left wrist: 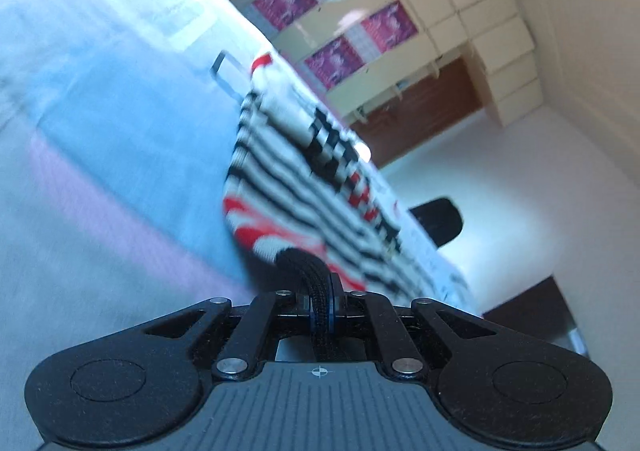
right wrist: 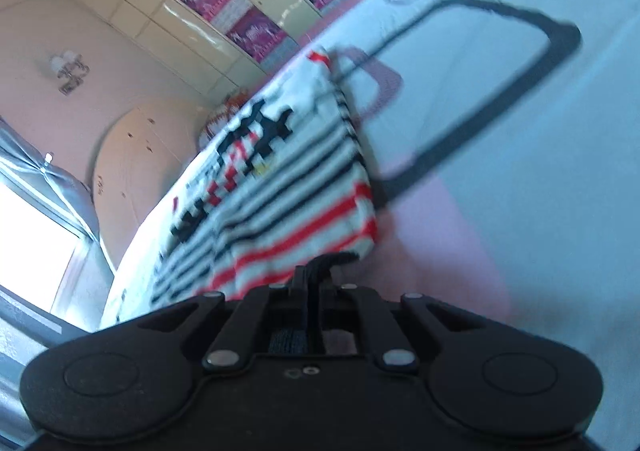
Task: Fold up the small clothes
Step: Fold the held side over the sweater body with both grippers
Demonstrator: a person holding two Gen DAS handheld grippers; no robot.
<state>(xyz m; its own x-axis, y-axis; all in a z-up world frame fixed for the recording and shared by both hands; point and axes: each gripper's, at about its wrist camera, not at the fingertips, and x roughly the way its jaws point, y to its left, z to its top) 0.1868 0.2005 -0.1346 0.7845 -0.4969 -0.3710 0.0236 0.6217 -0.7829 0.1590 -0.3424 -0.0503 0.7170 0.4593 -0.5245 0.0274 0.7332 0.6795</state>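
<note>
A small white garment with black and red stripes and a black-and-red pixel pattern (left wrist: 304,179) lies on a pale bed sheet (left wrist: 100,111). My left gripper (left wrist: 308,263) is shut on the garment's near red-striped edge. The garment also shows in the right wrist view (right wrist: 280,195), lying on the sheet (right wrist: 540,191). My right gripper (right wrist: 326,261) is shut on its near red-striped edge. Both views are tilted and blurred. The pinched cloth under the fingers is hidden.
The sheet carries dark printed outlines (right wrist: 500,91) and pale pink patches (left wrist: 100,211). A cream wardrobe with purple posters (left wrist: 340,23) stands behind the bed. A window with a grey curtain (right wrist: 44,211) is at the left in the right wrist view. A black object (left wrist: 438,221) sits past the bed edge.
</note>
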